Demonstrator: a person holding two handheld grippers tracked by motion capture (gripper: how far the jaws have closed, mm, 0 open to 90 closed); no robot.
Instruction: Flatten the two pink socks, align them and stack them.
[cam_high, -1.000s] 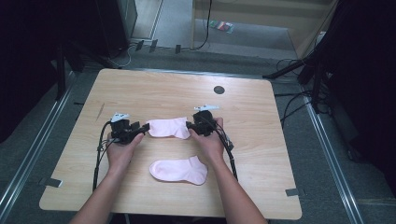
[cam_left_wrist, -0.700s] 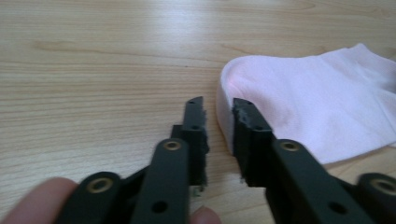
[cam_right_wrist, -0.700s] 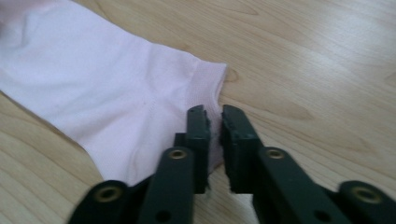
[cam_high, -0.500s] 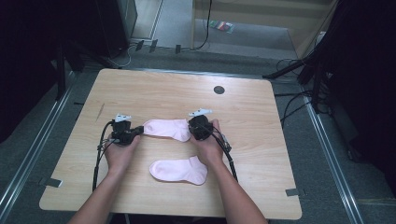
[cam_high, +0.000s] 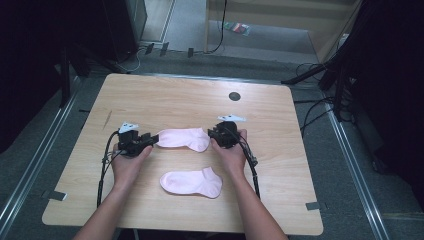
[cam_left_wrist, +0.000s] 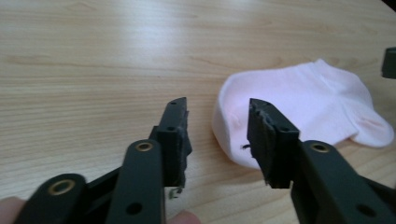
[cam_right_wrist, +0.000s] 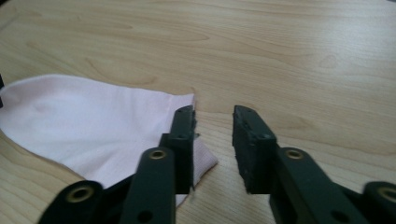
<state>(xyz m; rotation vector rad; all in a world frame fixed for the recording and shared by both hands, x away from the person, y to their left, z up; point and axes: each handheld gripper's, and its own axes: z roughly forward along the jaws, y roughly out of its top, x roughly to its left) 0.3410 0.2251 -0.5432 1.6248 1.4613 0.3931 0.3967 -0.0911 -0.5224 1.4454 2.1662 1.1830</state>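
Between left gripper (cam_high: 148, 139) and right gripper (cam_high: 212, 135): pink sock (cam_high: 181, 138), both just released.

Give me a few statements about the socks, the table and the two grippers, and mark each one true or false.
1. Two pink socks lie on the wooden table. True.
2. The far sock lies between the two grippers. True.
3. The left gripper is clamped on the far sock. False: its jaws stand apart, nothing pinched.
4. The near sock is stacked on the far one. False: bare wood separates them.
5. The right gripper is open. True.
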